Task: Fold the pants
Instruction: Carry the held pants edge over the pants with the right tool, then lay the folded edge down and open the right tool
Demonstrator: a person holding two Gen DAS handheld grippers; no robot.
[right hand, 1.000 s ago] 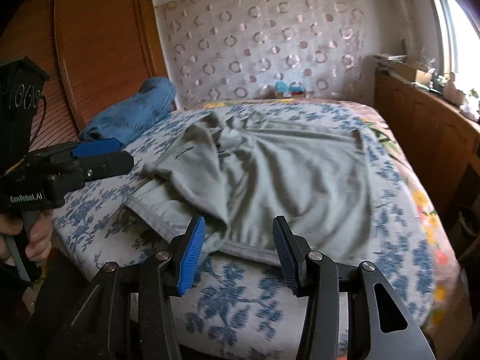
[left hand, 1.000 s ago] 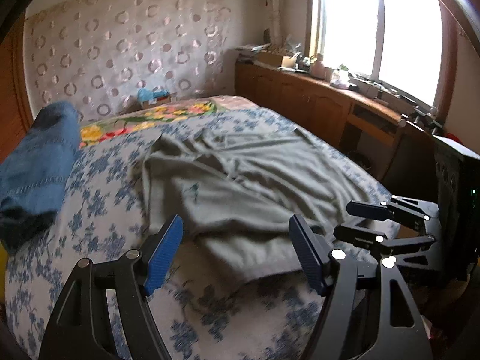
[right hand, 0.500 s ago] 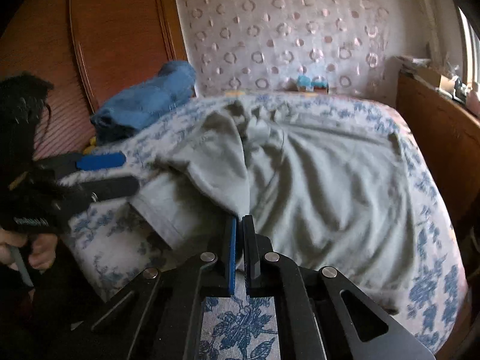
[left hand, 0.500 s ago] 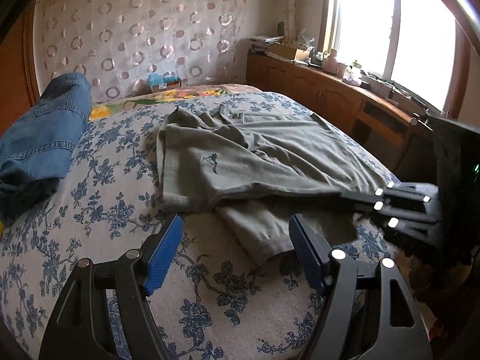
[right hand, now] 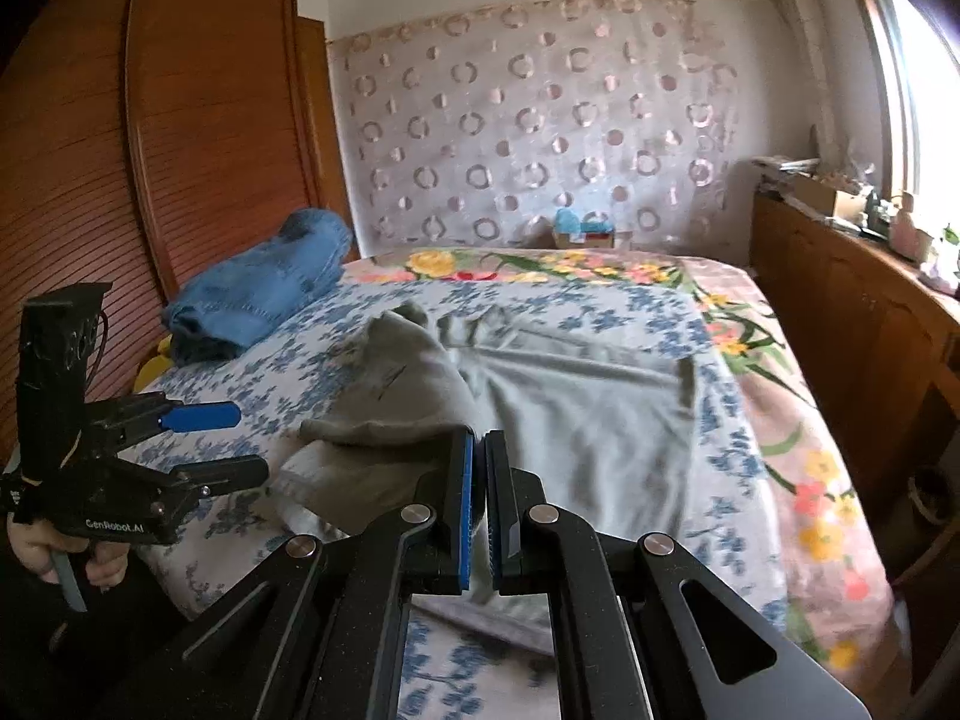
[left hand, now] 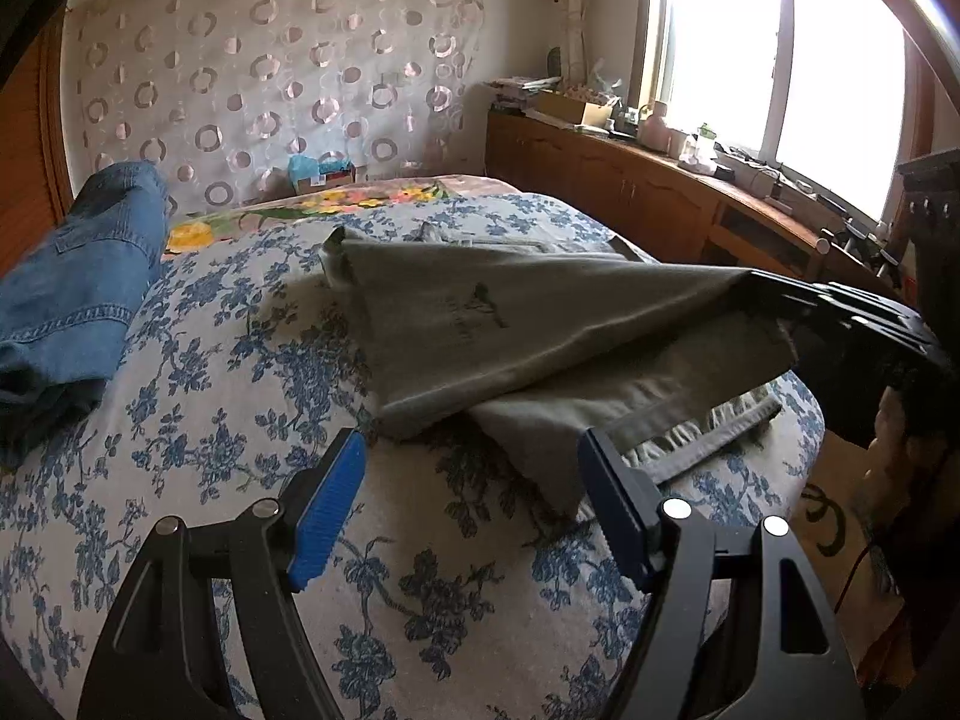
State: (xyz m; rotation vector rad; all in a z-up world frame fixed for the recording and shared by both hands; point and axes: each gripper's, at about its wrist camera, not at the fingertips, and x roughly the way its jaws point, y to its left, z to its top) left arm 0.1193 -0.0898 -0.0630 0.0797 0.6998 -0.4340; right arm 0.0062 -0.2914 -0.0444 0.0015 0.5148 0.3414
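Note:
Grey pants (left hand: 540, 324) lie spread on the blue-flowered bedspread (left hand: 240, 396); they also show in the right wrist view (right hand: 576, 408). My right gripper (right hand: 478, 468) is shut on the near edge of the grey pants and holds that edge lifted above the bed. In the left wrist view the right gripper (left hand: 780, 294) shows at the right, with taut cloth running from it. My left gripper (left hand: 474, 498) is open and empty, just short of the pants' near corner. It shows in the right wrist view (right hand: 228, 444) at the left, open.
Folded blue jeans (left hand: 78, 294) lie at the bed's left side, also in the right wrist view (right hand: 264, 294). A wooden wardrobe (right hand: 120, 180) stands left. A wooden cabinet (left hand: 630, 204) with clutter runs under the window at right. A small box (right hand: 585, 231) sits at the headboard.
My right gripper closed on the pants' near edge and lifted it, pulling the cloth taut. My left gripper stayed open and drew back a little toward the bed's near edge.

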